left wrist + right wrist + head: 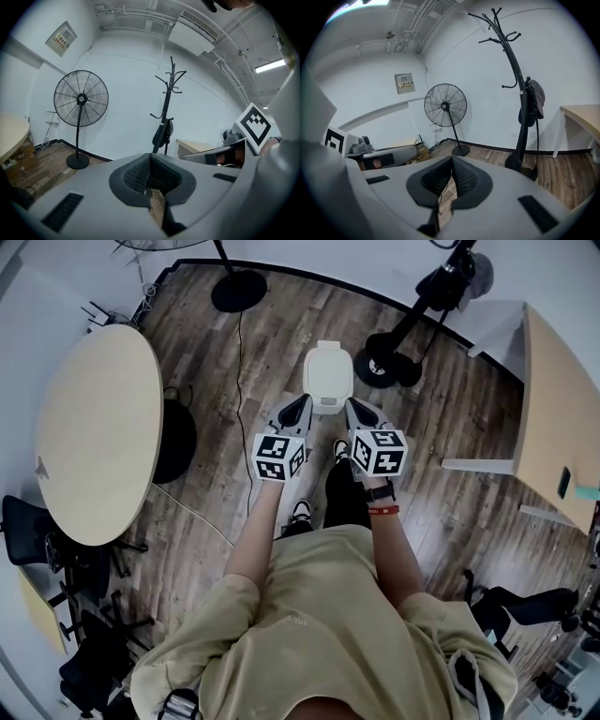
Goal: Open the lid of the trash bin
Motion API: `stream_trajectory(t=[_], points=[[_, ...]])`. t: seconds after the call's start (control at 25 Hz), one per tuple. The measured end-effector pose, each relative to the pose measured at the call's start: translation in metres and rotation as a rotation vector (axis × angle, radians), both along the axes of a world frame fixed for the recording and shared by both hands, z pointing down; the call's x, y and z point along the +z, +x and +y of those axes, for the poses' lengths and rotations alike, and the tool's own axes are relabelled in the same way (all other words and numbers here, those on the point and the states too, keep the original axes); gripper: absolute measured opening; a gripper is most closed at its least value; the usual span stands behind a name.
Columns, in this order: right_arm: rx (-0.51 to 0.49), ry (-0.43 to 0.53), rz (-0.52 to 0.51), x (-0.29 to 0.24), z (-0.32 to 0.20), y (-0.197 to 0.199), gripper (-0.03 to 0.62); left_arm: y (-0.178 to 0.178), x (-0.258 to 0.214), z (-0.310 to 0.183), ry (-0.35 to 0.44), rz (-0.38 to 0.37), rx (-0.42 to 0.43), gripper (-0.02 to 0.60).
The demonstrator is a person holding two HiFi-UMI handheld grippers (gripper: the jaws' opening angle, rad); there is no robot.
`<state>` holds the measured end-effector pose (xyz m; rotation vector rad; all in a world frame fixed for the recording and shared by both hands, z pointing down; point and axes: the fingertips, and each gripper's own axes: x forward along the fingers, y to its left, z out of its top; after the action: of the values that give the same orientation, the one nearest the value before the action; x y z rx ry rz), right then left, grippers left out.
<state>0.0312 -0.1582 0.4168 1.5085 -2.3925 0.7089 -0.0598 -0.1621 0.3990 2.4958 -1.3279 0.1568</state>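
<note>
A small white trash bin (328, 374) stands on the wood floor straight ahead of me, its lid lying flat and closed. My left gripper (301, 404) hovers at the bin's near left corner and my right gripper (355, 407) at its near right corner, both above it and pointing forward. In the left gripper view the left gripper (150, 158) has its dark pads pressed together with nothing held. The right gripper (452, 161) looks the same in the right gripper view. Both gripper views look out over the room, so the bin is hidden from them.
A round beige table (94, 432) fills the left. A desk (558, 418) stands at the right. A coat rack base (389, 360) sits just right of the bin, and a standing fan (80, 101) is beyond on the left. A cable (239, 362) runs along the floor. My shoes (341, 450) are near the bin.
</note>
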Motion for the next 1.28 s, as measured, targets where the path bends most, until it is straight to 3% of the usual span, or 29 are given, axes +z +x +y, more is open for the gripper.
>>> stream_trajectory(t=[0.88,1.28], points=[[-0.176,-0.161,0.008,0.119,-0.026,-0.005,0.017,0.018,0.1,-0.033,-0.131,-0.017,0.003,0.025],[-0.181,-0.253,0.011,0.189,-0.042,0.006,0.017,0.022,0.155,-0.049,-0.209,-0.001,-0.003,0.025]])
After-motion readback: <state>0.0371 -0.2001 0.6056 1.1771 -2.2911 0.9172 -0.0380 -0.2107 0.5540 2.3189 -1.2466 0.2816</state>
